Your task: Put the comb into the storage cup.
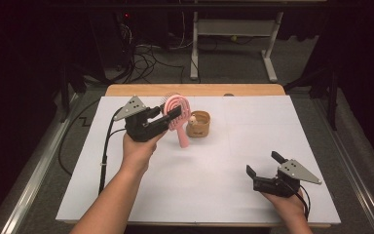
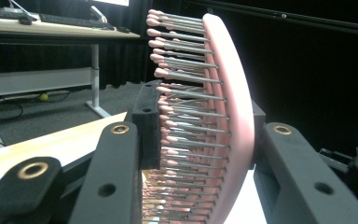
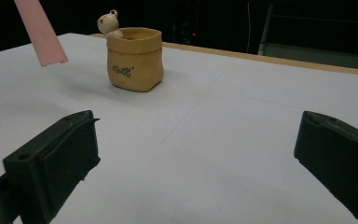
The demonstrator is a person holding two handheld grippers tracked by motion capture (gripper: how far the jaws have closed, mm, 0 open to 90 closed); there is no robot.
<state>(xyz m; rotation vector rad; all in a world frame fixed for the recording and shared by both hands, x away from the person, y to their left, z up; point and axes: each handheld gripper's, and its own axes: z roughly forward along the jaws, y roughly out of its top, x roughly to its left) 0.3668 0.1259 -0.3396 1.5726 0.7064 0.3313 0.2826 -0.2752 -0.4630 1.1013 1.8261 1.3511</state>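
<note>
Pink hairbrush (image 2: 230,116) cut off at the bottom edge of the left gripper view, handle out of frame, lower bristles lost behind the near jaw. In the right gripper view, just the handle tip (image 3: 42,35) poking in from the top left corner, rest chopped by the edge. Lettering on the tan pot (image 3: 135,58) too small to read. Little bear (image 3: 109,23) on its rim half hidden behind the pot wall. From above, brush head partly covered by the left gripper (image 1: 173,114).

Tan pot (image 1: 198,124) on white table (image 1: 233,161)
</note>
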